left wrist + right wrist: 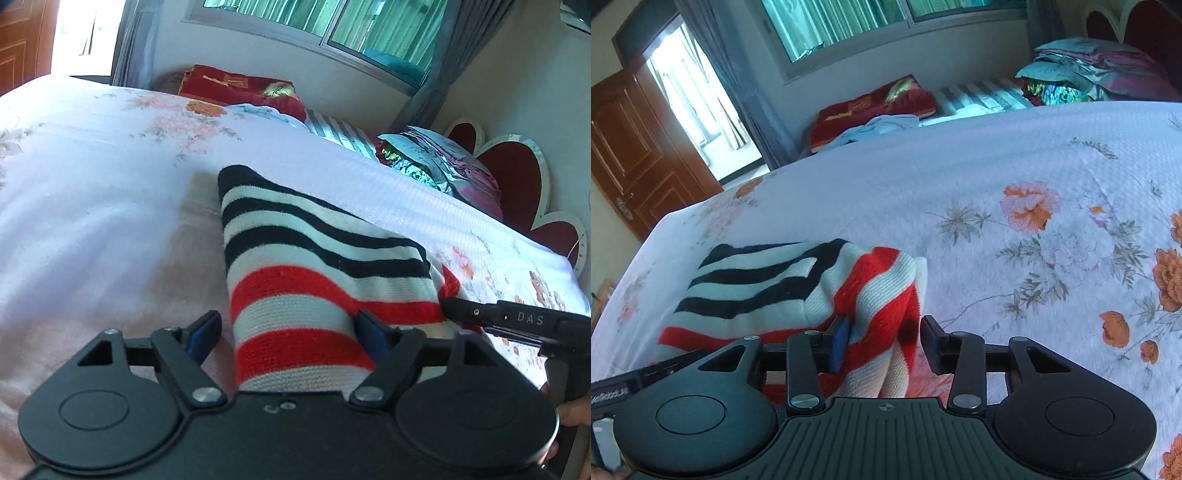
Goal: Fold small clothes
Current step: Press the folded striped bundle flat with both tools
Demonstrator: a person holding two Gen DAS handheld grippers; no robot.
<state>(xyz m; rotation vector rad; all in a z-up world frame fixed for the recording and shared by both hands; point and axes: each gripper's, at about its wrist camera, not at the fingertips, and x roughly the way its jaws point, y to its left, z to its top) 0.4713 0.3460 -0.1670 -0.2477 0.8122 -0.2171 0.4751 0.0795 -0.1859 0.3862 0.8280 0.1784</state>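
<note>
- Sunlight is filling a bedroom where a floral bed (997, 166) is carrying the work, with a pile of bedding (1082, 74) sitting at its far edge.
- Lying folded on the bed, the striped knit garment (295, 258) is running its long axis away from the left gripper (288, 328), which is straddling the near red end with jaws spread, gripping nothing.
- Sitting at the garment's right edge, the right gripper (886, 339) is also spread, with a bunched fold lying between its fingers.
</note>
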